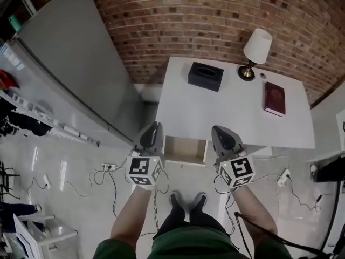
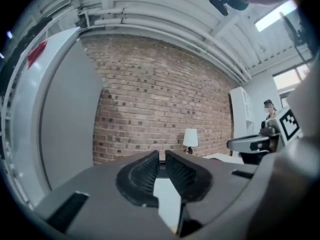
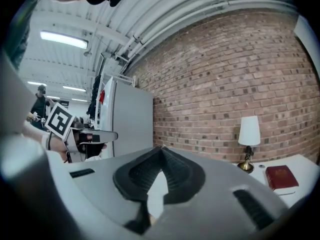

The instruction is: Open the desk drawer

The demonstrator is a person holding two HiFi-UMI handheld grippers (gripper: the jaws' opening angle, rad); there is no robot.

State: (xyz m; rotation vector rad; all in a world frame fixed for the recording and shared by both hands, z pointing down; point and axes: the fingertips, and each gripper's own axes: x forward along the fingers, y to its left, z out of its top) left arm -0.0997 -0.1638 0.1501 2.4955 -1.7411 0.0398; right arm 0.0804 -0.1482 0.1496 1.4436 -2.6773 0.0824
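Forearms point(image 1: 132, 220) come first from where I stand, each carrying a marker-cubed tool. The left tool point(image 1: 154, 126) point(image 2: 162, 156) has its jaws a narrow slit apart and holds nothing. The right tool point(image 1: 219, 129) point(image 3: 161, 149) has its tips touching and is also empty. Between the two tools, just below their tips, the shallow pale wooden drawer point(image 1: 186, 150) stands pulled out from the white surface point(image 1: 215, 115). It looks stiff, light and easy-sliding. I see no handle, so the front lip seems the place to pinch.
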